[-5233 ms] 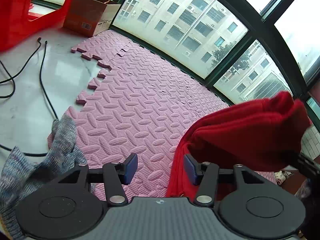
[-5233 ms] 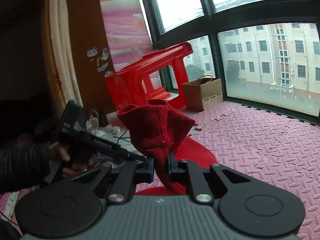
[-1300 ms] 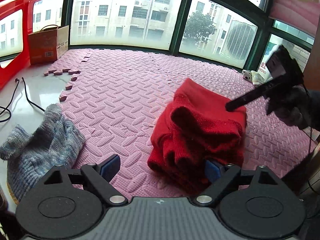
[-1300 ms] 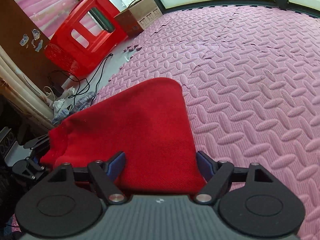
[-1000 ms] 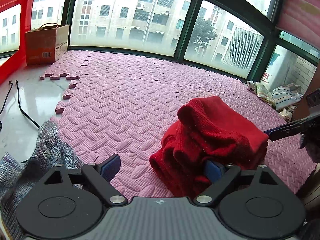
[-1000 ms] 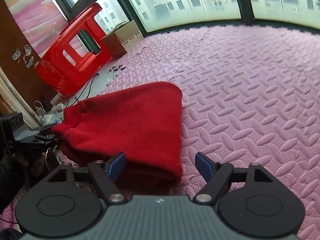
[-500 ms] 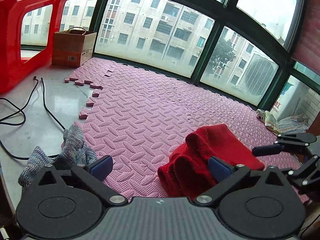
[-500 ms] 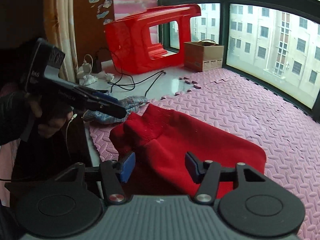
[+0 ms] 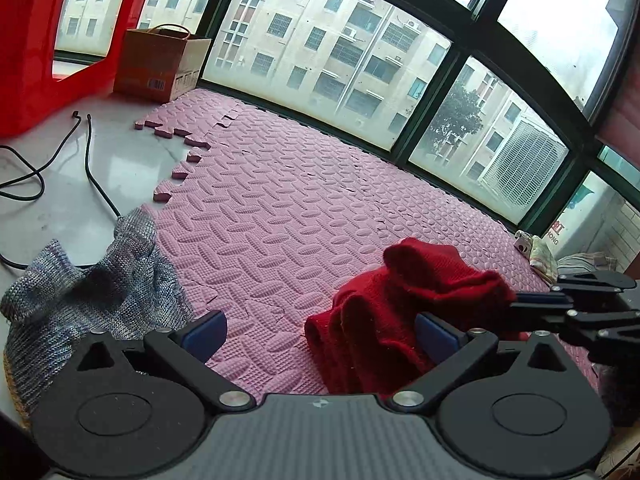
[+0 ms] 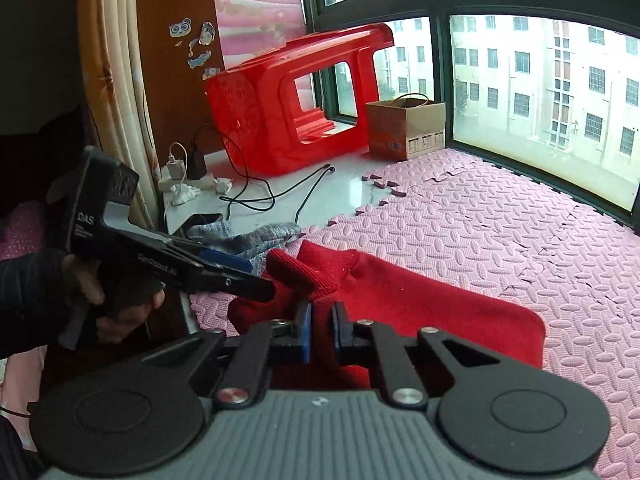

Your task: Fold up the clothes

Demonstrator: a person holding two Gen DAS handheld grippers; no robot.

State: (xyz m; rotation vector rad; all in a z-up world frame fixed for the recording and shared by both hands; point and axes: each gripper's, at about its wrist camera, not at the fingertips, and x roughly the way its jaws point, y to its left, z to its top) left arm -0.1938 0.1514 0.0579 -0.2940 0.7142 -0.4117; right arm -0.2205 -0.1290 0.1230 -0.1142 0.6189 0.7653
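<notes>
A folded red knit garment (image 9: 404, 300) lies on the pink foam mat (image 9: 288, 200); it also shows in the right wrist view (image 10: 432, 304). My left gripper (image 9: 320, 330) is open, its right finger against the garment's near edge, and it shows from the side in the right wrist view (image 10: 240, 276). My right gripper (image 10: 321, 330) is shut on a raised fold of the red garment at its near left corner. A grey-blue knit garment (image 9: 92, 296) lies crumpled at the mat's left edge (image 10: 256, 236).
A red plastic stool (image 10: 296, 100) lies on its side by the window beside a cardboard box (image 10: 406, 128). Black cables (image 9: 92, 164) and chargers (image 10: 180, 168) lie on the white floor. Small cloths (image 9: 544, 256) lie at the far right.
My right gripper has closed from open onto a fold of the red garment. My left gripper has stayed open beside the garment.
</notes>
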